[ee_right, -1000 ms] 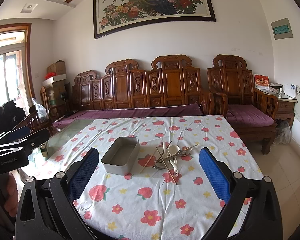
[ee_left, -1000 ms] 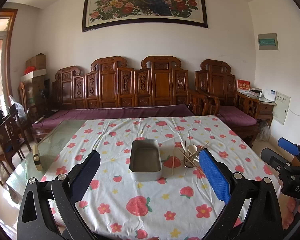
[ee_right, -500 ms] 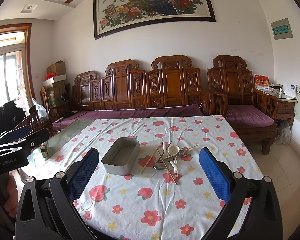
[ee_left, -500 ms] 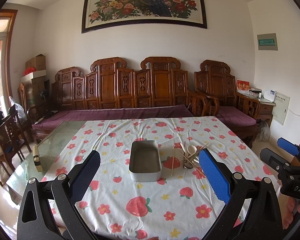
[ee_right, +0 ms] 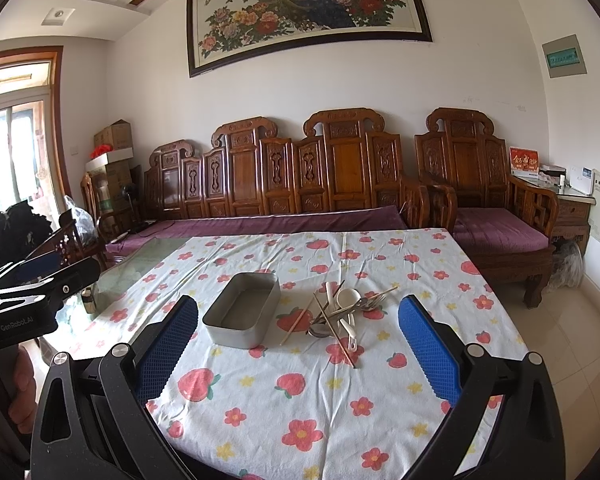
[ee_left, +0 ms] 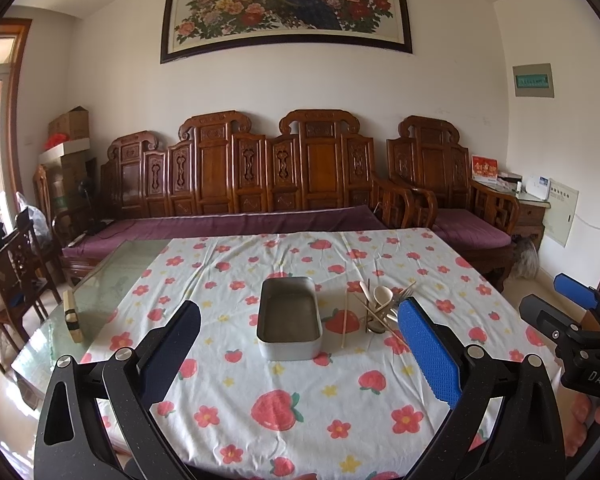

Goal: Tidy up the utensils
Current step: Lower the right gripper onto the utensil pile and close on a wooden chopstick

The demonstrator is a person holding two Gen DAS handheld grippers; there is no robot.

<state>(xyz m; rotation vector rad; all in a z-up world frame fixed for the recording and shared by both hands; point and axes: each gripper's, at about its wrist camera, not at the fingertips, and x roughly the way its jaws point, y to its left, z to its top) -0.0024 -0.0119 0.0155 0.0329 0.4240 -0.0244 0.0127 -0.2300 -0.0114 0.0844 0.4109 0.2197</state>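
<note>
Both my left gripper point(ee_left: 300, 354) and right gripper point(ee_right: 298, 354) hang spread wide and empty over the near tablecloth point(ee_right: 300, 408), beyond them the tin point(ee_left: 290, 322) with the utensils point(ee_right: 340, 312) piled just right of it, then the bench point(ee_left: 236, 184).

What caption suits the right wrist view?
Open right gripper faces an empty metal tin and a utensil pile on a floral tablecloth.

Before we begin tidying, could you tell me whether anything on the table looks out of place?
Yes: the utensils lie in a crossed, tangled heap on the tablecloth, beside the metal tray, which holds nothing.
</note>
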